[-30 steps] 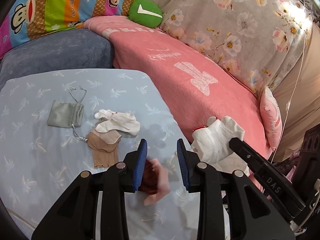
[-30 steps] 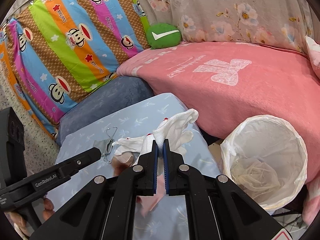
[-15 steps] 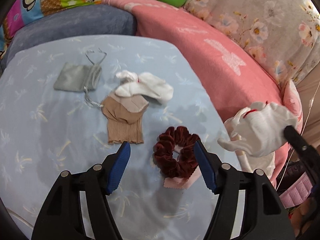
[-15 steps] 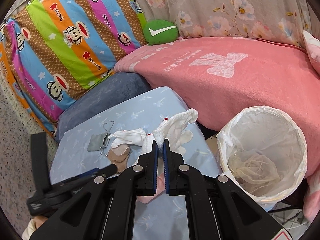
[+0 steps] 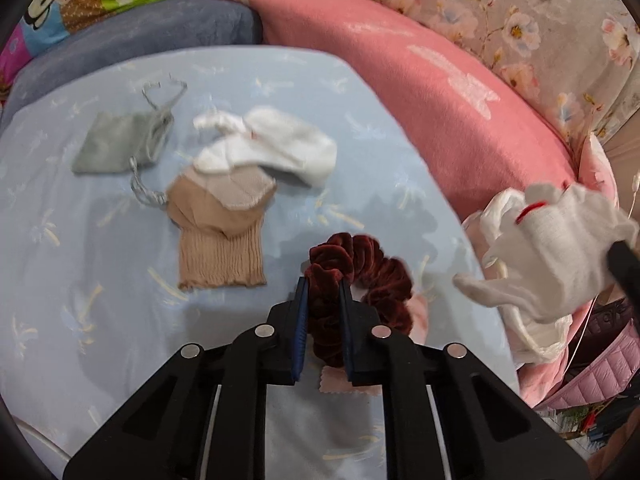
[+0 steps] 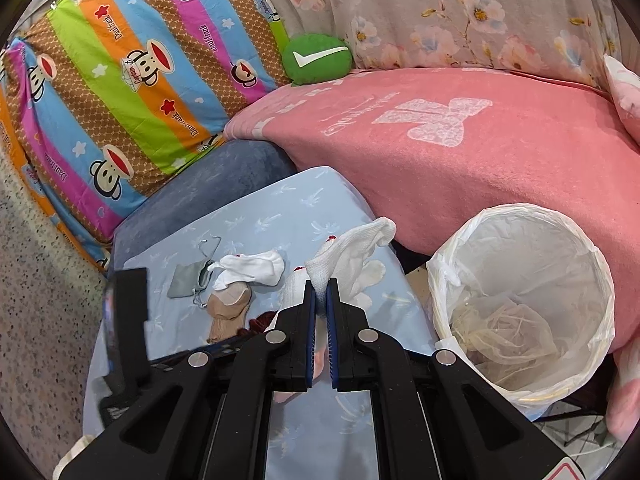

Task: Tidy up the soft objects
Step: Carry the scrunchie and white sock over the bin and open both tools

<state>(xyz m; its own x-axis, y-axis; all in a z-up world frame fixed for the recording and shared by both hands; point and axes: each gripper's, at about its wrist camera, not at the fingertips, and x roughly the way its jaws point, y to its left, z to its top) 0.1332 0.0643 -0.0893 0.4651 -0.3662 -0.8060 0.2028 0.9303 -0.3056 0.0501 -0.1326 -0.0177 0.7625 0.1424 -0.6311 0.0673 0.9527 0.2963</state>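
Two grippers were at work, each closed on a soft item. Left gripper (image 5: pixel 323 286) had its blue pads pinched on the near edge of a dark red scrunchie (image 5: pixel 362 268), which lay on the pale blue sheet (image 5: pixel 72 280) near its right edge, partly over a small pink cloth (image 5: pixel 348 386). Right gripper (image 6: pixel 320 280) had its jaws nearly together, gripping a white glove (image 6: pixel 352 244) with a red mark; the glove hung up off the sheet, between the sheet's edge and the bin (image 6: pixel 520 296). From the left wrist view the glove (image 5: pixel 552 240) appeared at far right, raised, with the right tool's dark tip at its edge.

Further out on the sheet: a tan sock (image 5: pixel 220 236), cuff toward the camera, with a white sock (image 5: pixel 276 148) overlapping its toe end. Just left of those, a grey drawstring pouch (image 5: pixel 120 144), cord trailing toward the tan sock.

Bin stood beside the sheet, lined with a white bag, crumpled clear plastic inside. Pink blanket (image 6: pixel 480 132) ran behind sheet and bin. Blue-grey cushion (image 6: pixel 208 184) at the sheet's far end; striped monkey-print cover (image 6: pixel 120 80) and a green pillow (image 6: pixel 316 58) with a white tick beyond. Floral fabric (image 6: pixel 460 12) at the back.
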